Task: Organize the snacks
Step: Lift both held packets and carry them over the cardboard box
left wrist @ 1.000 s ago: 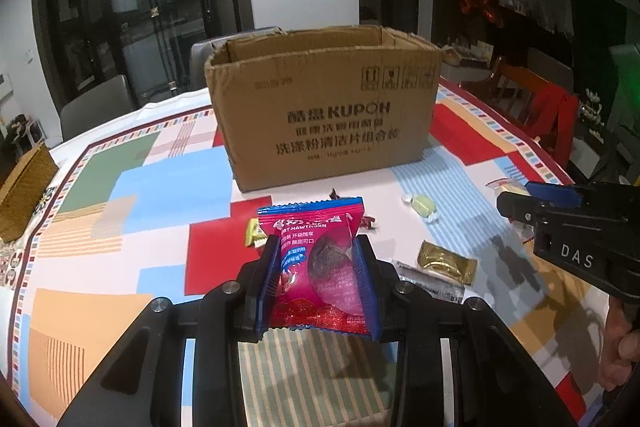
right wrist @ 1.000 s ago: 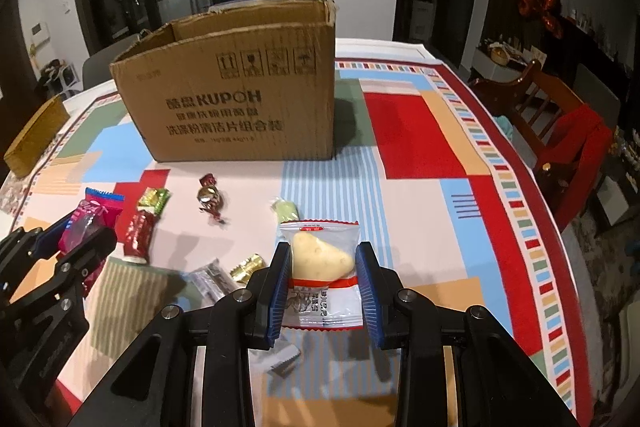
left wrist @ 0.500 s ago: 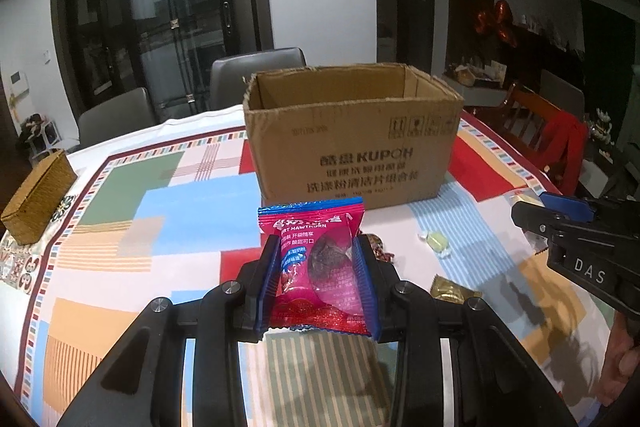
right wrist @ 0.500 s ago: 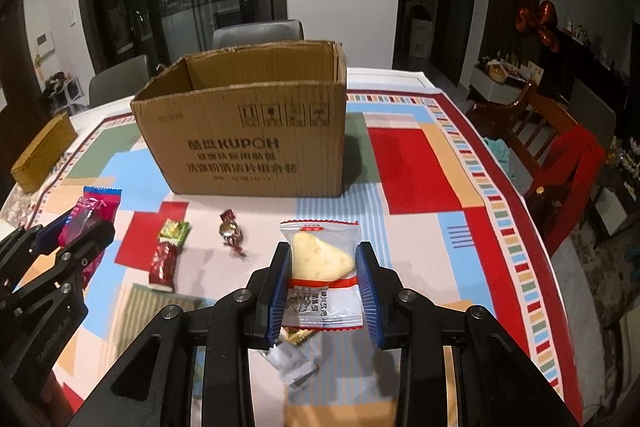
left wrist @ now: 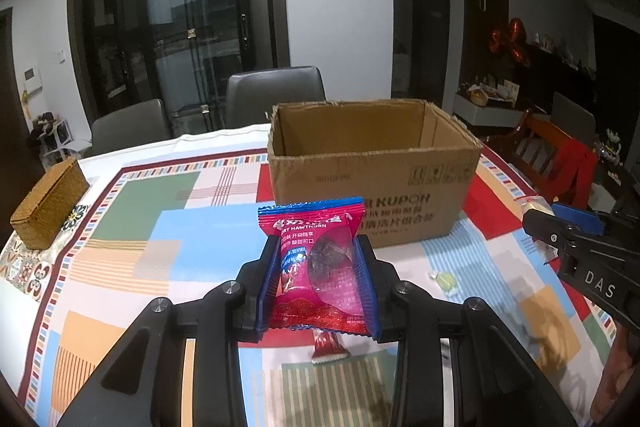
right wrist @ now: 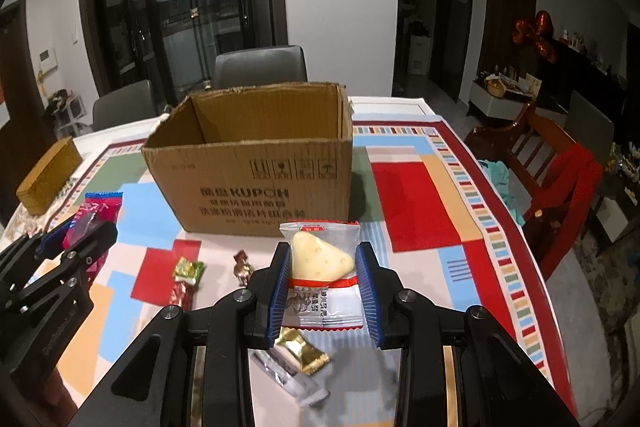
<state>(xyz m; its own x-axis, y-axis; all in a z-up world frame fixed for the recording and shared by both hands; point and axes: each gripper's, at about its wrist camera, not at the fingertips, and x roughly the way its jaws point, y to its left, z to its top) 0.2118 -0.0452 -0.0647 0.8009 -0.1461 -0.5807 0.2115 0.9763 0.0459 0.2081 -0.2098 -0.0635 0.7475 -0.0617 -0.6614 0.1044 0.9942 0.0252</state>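
**Both grippers loaded, held clear of the table in front of the open carton**

Left to right across the table (right wrist: 404,195), which was covered by a colour-block cloth:

A woven brown box (left wrist: 50,205) stood at the far left edge, well apart from everything else.

The left gripper (left wrist: 318,281) was closed on a red hawthorn snack packet (left wrist: 316,267). The blue pads pressed both long sides of the packet, which stood upright between them with its top edge above the fingertips. In the right wrist view the same gripper appeared at the left margin with the packet clamped in it. A red wrapped snack (left wrist: 328,345) lay on the cloth directly beneath the packet.

The cardboard carton (right wrist: 256,167) stood at mid-table beyond both grippers, top open, flaps absent or folded out of sight. No contents could be seen over its rim.

On the cloth before the carton lay a green-and-red wrapped sweet (right wrist: 187,277) and, just beside it, a small dark red twist-wrapped sweet (right wrist: 242,266).

The right gripper (right wrist: 323,287) was closed on a clear packet holding a pale cheese-shaped piece (right wrist: 322,275), pads against both sides, packet upright. Below it on the cloth lay a gold-foil snack (right wrist: 302,351), touching a silver-grey wrapper (right wrist: 292,381).

A wooden chair with red fabric (right wrist: 560,179) stood off the table's right side.
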